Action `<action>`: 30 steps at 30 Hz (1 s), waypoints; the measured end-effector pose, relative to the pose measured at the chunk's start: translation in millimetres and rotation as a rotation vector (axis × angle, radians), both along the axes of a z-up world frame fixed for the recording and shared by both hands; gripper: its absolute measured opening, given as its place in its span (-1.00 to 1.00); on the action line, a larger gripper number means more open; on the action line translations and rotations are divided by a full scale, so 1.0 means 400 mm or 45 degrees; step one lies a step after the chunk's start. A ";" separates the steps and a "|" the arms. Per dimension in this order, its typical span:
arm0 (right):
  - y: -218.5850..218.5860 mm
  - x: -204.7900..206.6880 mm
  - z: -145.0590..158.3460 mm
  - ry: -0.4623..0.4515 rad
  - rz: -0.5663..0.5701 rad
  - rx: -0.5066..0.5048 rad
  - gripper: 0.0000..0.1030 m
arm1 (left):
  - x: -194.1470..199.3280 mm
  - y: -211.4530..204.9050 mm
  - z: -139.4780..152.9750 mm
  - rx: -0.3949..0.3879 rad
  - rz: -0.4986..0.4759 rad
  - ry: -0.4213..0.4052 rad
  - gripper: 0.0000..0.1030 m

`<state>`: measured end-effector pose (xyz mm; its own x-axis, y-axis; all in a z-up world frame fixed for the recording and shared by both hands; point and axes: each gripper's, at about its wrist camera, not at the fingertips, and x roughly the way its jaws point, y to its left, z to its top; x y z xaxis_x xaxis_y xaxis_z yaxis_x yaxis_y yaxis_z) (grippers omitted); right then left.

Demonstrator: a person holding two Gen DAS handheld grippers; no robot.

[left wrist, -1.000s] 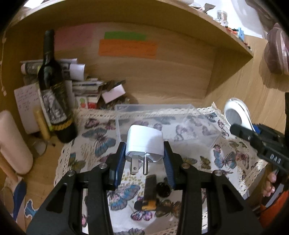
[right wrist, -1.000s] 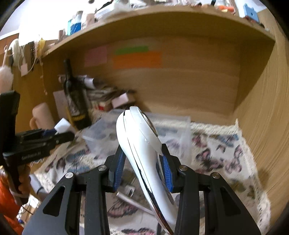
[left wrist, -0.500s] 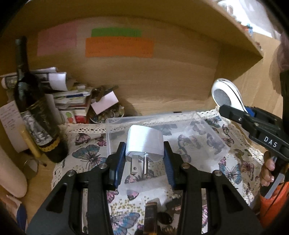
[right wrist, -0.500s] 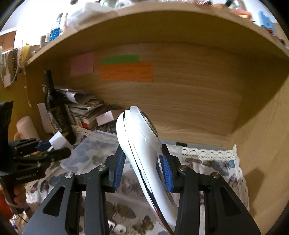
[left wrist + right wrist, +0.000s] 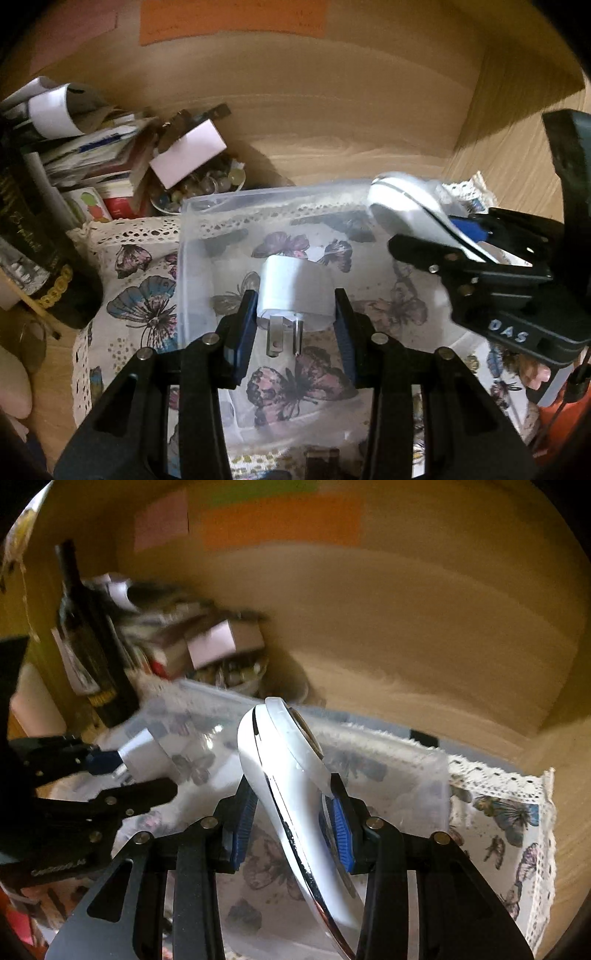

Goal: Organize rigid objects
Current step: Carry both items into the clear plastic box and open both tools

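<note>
My left gripper (image 5: 295,321) is shut on a white plug adapter (image 5: 291,291), prongs pointing back at me, and holds it over the clear plastic box (image 5: 207,210) on the butterfly cloth (image 5: 140,295). My right gripper (image 5: 291,805) is shut on a long white handheld device (image 5: 280,753) and holds it over the same box (image 5: 424,775). The right gripper and its device (image 5: 410,214) show at the right of the left wrist view. The left gripper with the adapter (image 5: 144,753) shows at the left of the right wrist view.
A dark wine bottle (image 5: 40,258) stands left of the box, also in the right wrist view (image 5: 92,646). Papers, small boxes and a bowl of small items (image 5: 192,184) are piled behind the box. Wooden shelf walls close in at the back and right.
Both grippers have moved forward and down into the shelf. They now hang over the clear box with their objects still held. The two grippers are closer together.
</note>
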<state>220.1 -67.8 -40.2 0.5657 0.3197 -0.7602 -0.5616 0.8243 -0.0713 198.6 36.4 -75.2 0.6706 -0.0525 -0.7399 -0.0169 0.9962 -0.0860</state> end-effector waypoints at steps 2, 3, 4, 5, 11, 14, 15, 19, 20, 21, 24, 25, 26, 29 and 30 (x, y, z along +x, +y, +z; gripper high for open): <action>0.005 0.015 -0.019 0.030 0.002 -0.030 -0.33 | 0.007 -0.001 -0.004 0.015 -0.003 0.000 -0.23; 0.007 0.020 -0.026 0.040 0.001 -0.042 -0.33 | 0.009 -0.003 -0.004 0.023 -0.007 0.001 -0.23; 0.010 0.024 -0.034 0.052 0.001 -0.054 -0.33 | 0.014 0.000 -0.005 0.022 -0.011 0.003 -0.23; 0.012 0.027 -0.040 0.065 0.002 -0.063 -0.33 | 0.016 -0.002 -0.005 0.024 -0.016 0.005 -0.23; 0.021 0.014 -0.048 0.082 0.017 -0.107 -0.29 | 0.022 0.003 -0.009 0.019 -0.029 0.014 -0.23; 0.014 0.004 -0.035 0.046 0.007 -0.093 -0.29 | 0.008 0.003 0.002 0.021 -0.030 -0.001 -0.21; 0.010 0.002 -0.029 0.042 0.004 -0.084 -0.29 | 0.003 0.003 0.006 0.021 -0.032 -0.007 -0.18; -0.009 -0.018 0.004 0.005 -0.013 -0.052 -0.25 | -0.031 0.006 0.037 0.032 -0.031 -0.064 0.07; -0.014 -0.026 0.014 -0.011 -0.020 -0.043 -0.21 | -0.043 0.008 0.047 0.038 -0.028 -0.083 0.19; -0.017 -0.033 0.024 -0.028 -0.024 -0.036 -0.11 | -0.052 0.009 0.055 0.041 -0.026 -0.099 0.27; -0.032 -0.065 0.059 -0.100 -0.040 -0.006 0.28 | -0.085 0.013 0.082 0.048 -0.023 -0.139 0.41; -0.037 -0.078 0.072 -0.130 -0.043 0.004 0.37 | -0.095 0.012 0.091 0.055 -0.020 -0.152 0.45; -0.043 -0.092 0.085 -0.158 -0.046 0.013 0.41 | -0.103 0.010 0.099 0.063 -0.016 -0.162 0.55; -0.058 -0.127 0.115 -0.213 -0.058 0.050 0.62 | -0.137 0.006 0.122 0.076 -0.009 -0.204 0.80; -0.061 -0.134 0.121 -0.221 -0.057 0.060 0.63 | -0.151 0.006 0.129 0.078 -0.008 -0.217 0.86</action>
<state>166.4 -92.2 8.3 0.7017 0.3243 -0.6344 -0.5067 0.8531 -0.1245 138.3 38.9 -23.6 0.7866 -0.0150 -0.6173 -0.0014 0.9997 -0.0261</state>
